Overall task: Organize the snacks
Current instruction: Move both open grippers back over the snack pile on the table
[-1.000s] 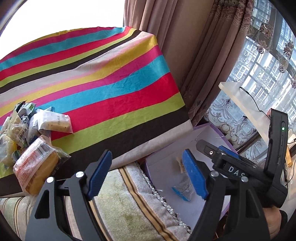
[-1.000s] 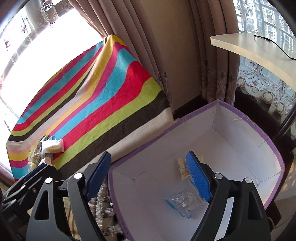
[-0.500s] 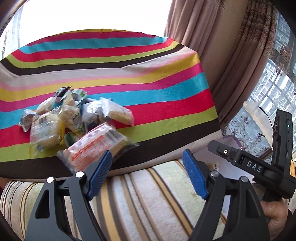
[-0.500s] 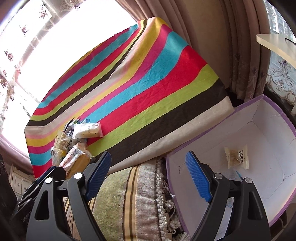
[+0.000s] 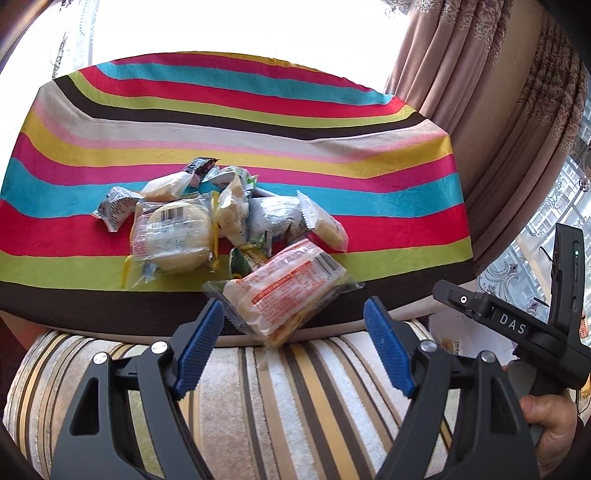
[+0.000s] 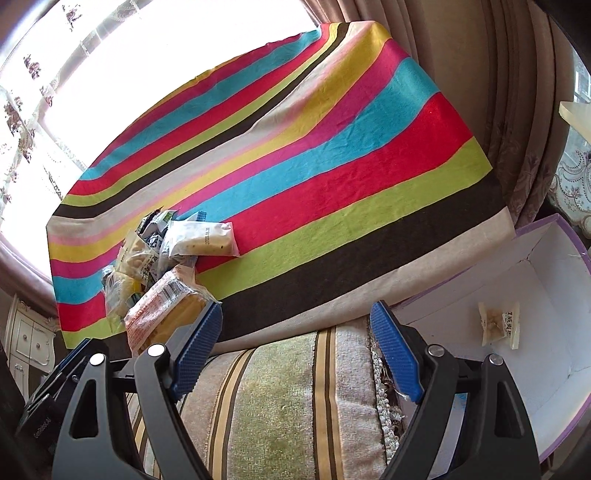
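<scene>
We find the orange-printed packet (image 5: 284,291) lying just beyond the left gripper (image 5: 293,345) (jaws apart, empty), long axis slanting far-right; right gripper (image 6: 295,345) likewise apart.

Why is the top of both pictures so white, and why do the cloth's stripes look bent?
Left wrist view: window glare washes out the top; right wrist view likewise. The fisheye lens bows the striped multicoloured tablecloth; the wrapped snacks stay sharp.

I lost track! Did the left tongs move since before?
Yes. The left tongs swung from the box toward the snack pile on the striped cloth.
</scene>
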{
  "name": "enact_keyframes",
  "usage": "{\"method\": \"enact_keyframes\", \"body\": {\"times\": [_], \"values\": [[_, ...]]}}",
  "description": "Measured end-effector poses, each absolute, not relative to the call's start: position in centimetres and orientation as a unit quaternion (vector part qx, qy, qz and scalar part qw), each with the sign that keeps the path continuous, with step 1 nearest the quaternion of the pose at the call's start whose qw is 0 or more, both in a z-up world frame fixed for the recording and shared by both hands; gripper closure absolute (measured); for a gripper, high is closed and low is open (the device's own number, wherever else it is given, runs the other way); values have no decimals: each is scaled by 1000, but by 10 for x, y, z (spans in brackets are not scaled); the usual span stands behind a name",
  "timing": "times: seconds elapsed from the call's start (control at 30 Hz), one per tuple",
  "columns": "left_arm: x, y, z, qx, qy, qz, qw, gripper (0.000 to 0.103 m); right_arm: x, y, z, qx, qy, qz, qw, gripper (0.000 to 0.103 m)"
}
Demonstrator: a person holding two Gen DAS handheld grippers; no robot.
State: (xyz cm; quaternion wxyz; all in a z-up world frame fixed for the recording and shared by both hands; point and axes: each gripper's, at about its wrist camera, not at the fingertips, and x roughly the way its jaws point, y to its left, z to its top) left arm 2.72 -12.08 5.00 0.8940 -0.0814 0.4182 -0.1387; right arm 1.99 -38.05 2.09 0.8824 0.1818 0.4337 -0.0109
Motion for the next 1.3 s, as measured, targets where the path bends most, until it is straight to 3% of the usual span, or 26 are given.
{"method": "enact_keyframes", "body": {"times": [0.8,1.3], "values": [[44,-38,35,-142,423,-76,892,25,76,-321,13,151,437,34,886,22],[51,-10,27,-168,425,-55,888,25,160,-291,-5,-99,486,124,859,22]]}}
